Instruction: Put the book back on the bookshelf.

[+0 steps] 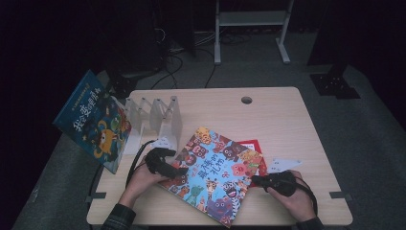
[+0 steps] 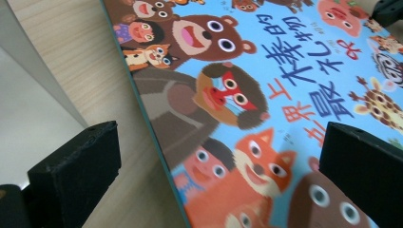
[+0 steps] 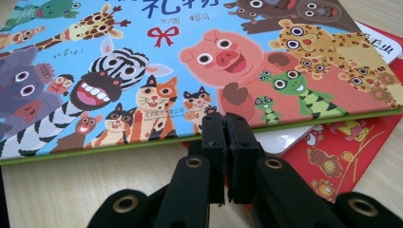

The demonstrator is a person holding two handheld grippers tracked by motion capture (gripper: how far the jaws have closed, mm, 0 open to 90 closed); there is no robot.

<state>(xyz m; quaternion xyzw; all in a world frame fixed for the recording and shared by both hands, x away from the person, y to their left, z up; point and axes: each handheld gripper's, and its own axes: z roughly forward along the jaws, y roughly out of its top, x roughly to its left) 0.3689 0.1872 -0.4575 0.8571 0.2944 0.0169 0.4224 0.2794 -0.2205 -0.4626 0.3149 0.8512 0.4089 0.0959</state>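
Note:
A colourful animal picture book [image 1: 215, 172] lies flat and slantwise in the middle of the wooden table [image 1: 277, 120]. My left gripper [image 1: 182, 171] is at the book's left edge, its jaws open wide. In the left gripper view one finger [image 2: 76, 166] stands over bare table and the other [image 2: 363, 161] over the cover [image 2: 247, 85], so the left gripper [image 2: 221, 137] straddles the book's edge. My right gripper [image 1: 253, 180] is at the book's right side. In the right gripper view its jaws are shut together with nothing between them, and the right gripper [image 3: 225, 121] has its tips against the book's green-edged side [image 3: 142, 142].
A red book [image 1: 251, 145] lies partly under the picture book and appears as the red book [image 3: 351, 137] beside my right jaws. A clear book rack [image 1: 153, 115] stands at the back left with a blue book [image 1: 93, 120] leaning beside it. A white card [image 1: 282, 165] lies near my right hand.

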